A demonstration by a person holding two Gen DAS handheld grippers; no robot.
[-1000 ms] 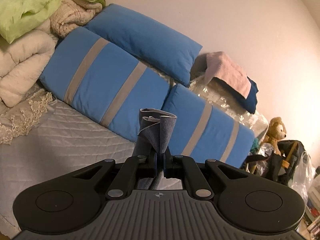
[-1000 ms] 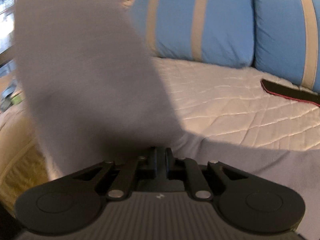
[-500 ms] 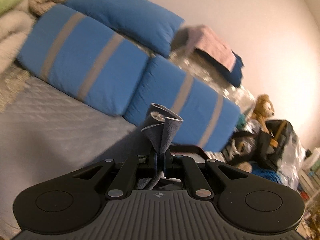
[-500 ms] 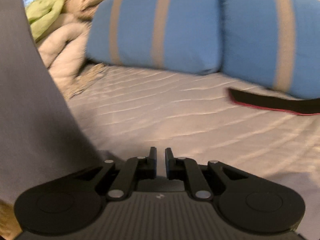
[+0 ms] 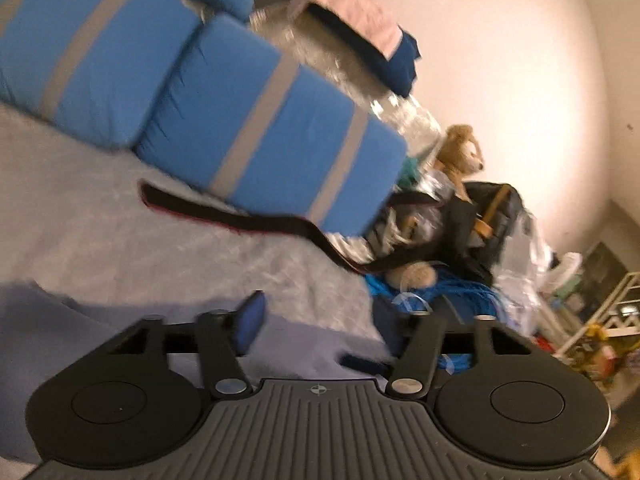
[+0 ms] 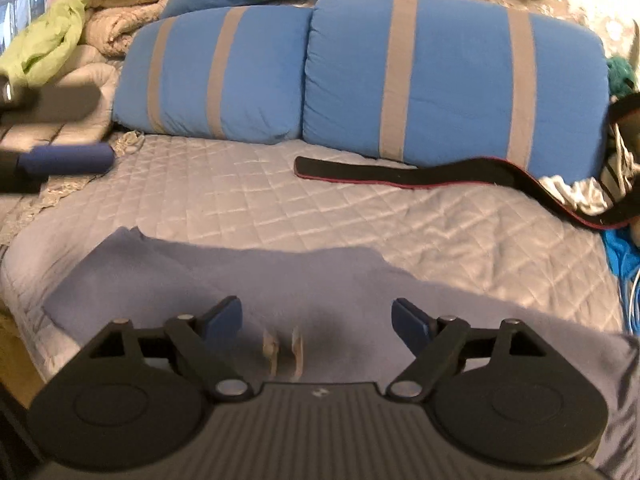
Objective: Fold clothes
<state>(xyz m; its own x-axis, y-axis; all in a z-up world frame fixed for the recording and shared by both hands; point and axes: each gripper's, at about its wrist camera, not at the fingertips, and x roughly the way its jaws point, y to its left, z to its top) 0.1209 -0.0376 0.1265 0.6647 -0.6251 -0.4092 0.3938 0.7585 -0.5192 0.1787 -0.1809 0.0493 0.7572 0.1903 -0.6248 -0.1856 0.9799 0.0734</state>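
A grey-lilac garment (image 6: 280, 280) lies spread flat on the quilted bed (image 6: 320, 208), its far edge running across the right wrist view and its neck labels (image 6: 284, 352) facing up. My right gripper (image 6: 318, 320) hovers just over it; its jaws are opening wide and nothing is pinched between the blue pads (image 6: 224, 318). My left gripper (image 5: 324, 320) is also opening over the garment's right part (image 5: 60, 320), with no cloth between its fingers. In the right wrist view the left gripper (image 6: 80, 132) shows blurred at the left edge.
Two blue pillows with grey stripes (image 6: 440, 80) line the head of the bed. A black strap with a red edge (image 6: 400, 172) lies in front of them. Folded blankets (image 6: 80, 28) pile up at the back left. A teddy bear (image 5: 460, 156) and bags crowd the bed's right side.
Both grippers held the garment up a second ago; both have opened and let it go. It now lies flat on the bed. The left view has swung right and down.
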